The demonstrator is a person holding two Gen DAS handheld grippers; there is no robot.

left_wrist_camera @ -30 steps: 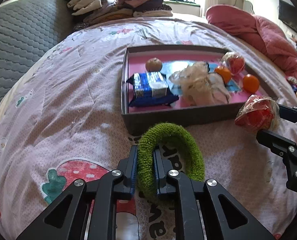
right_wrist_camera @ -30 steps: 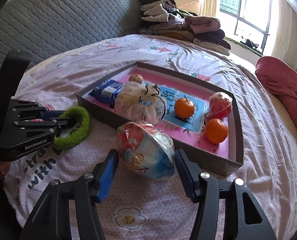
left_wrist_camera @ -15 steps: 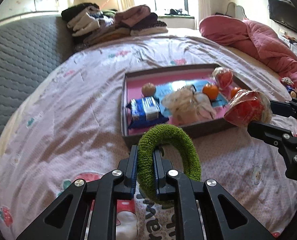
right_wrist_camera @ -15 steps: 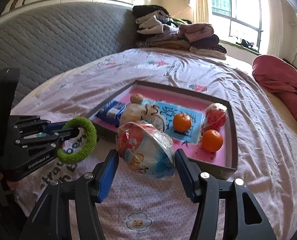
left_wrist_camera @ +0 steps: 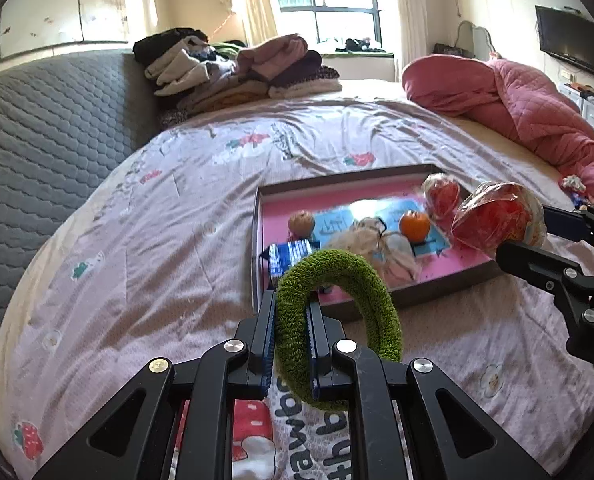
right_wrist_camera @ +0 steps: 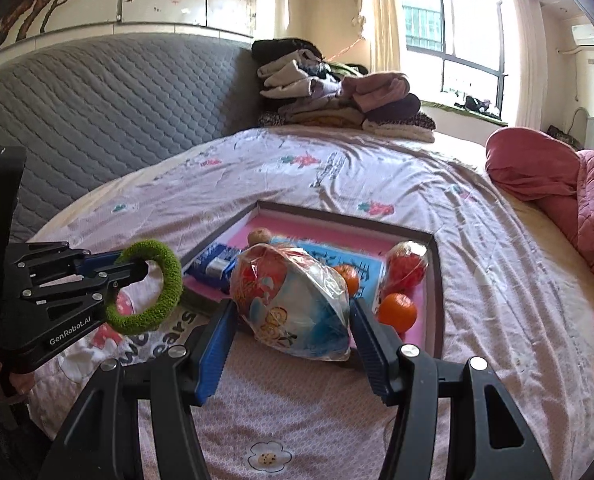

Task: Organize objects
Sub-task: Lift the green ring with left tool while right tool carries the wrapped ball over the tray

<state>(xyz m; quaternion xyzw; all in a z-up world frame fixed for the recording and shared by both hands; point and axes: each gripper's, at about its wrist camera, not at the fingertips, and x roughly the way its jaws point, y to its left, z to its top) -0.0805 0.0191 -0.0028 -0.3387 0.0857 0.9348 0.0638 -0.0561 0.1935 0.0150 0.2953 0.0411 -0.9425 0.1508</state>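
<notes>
A: Nearest first, bottom centre of the left wrist view. Left gripper (left_wrist_camera: pixel 291 334) clamped tight on one side of the green fuzzy ring (left_wrist_camera: pixel 339 324), which is carried in the air above the bedspread (left_wrist_camera: pixel 137 264). Looks light, soft and squashy; the pile should give the pads good bite, so a pinch across the band seems right.

B: And the other one?

A: Lower centre of the right wrist view. Right gripper (right_wrist_camera: pixel 291 334) grasps the cellophane-wrapped package (right_wrist_camera: pixel 293 300) across its widest part, jaws roughly half spread, also off the bed. The film is glossy and crinkled. I judge it slippery and easily crushed, so hold the belly, not the loose wrap.

B: Beyond them?

A: Mid-frame, the shallow tray (right_wrist_camera: pixel 437 280) on the bed, pink inside. It holds a blue packet (right_wrist_camera: pixel 213 264), two oranges (right_wrist_camera: pixel 397 312), a smaller wrapped red item (right_wrist_camera: pixel 407 266), a pale bundle and a brownish round fruit. Far back, folded clothes (right_wrist_camera: pixel 337 96) by the grey headboard (right_wrist_camera: pixel 97 108).
</notes>
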